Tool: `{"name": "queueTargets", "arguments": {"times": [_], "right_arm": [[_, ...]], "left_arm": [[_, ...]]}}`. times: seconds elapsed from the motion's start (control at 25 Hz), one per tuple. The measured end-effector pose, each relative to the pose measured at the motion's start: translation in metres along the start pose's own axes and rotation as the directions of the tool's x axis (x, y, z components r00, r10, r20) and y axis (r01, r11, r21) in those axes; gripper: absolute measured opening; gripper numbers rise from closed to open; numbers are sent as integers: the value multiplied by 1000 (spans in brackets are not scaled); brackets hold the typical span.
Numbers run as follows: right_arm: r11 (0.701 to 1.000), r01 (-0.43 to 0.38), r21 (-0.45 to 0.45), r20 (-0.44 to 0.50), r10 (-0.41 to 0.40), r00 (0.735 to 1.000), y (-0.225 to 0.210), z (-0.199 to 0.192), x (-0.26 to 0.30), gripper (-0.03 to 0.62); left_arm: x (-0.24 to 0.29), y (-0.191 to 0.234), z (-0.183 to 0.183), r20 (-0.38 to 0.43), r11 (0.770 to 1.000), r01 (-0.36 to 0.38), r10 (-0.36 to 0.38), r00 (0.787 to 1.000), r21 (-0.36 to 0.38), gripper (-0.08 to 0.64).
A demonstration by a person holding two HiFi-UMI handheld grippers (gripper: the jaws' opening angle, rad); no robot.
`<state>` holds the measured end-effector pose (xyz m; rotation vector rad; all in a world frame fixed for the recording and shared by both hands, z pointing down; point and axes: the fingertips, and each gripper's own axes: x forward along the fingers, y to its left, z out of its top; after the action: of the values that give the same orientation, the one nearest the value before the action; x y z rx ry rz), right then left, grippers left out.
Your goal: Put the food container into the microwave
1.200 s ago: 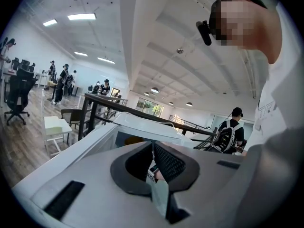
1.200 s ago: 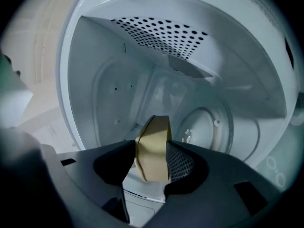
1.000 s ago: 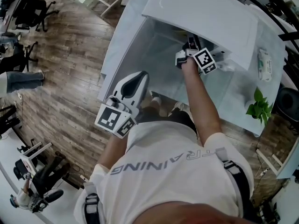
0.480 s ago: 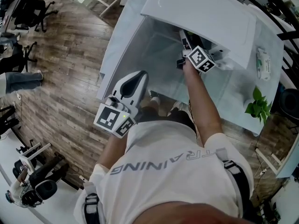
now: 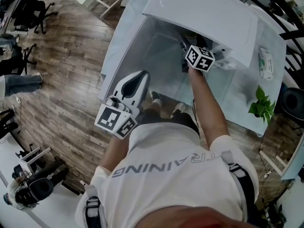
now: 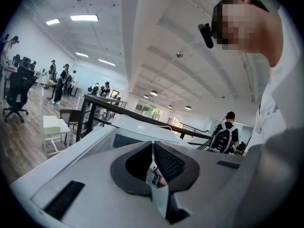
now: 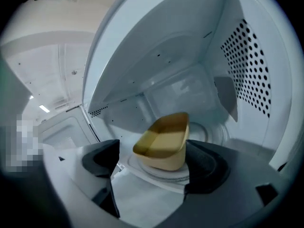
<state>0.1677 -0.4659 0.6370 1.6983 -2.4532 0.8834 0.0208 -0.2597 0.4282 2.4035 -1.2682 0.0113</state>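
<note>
Right gripper [image 7: 151, 152] has edged deeper into the microwave [image 7: 247, 65]. Its jaws are spread. The tan food container [image 7: 164, 144] sits between them on the turntable [image 7: 142, 169], against the right jaw. It is probably light, thin and bendy, so pinch opposite walls gently. Right arm [image 5: 205, 103] reaches forward. Left gripper [image 6: 153, 164] is pressed together, empty, held back by the hip.

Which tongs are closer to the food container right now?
Right. The right tongs reach into the microwave, open jaws either side of the food container; the left tongs sit outside it, near the person's waist.
</note>
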Motion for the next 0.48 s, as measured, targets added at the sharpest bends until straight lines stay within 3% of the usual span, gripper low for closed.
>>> {"name": "queueTargets", "arguments": {"times": [0.48], "right_arm": [[985, -77, -157, -58, 68, 996, 33, 9, -66, 415]], "left_arm": [[-6, -14, 11, 65, 1000, -2, 2, 998, 10, 43]]}}
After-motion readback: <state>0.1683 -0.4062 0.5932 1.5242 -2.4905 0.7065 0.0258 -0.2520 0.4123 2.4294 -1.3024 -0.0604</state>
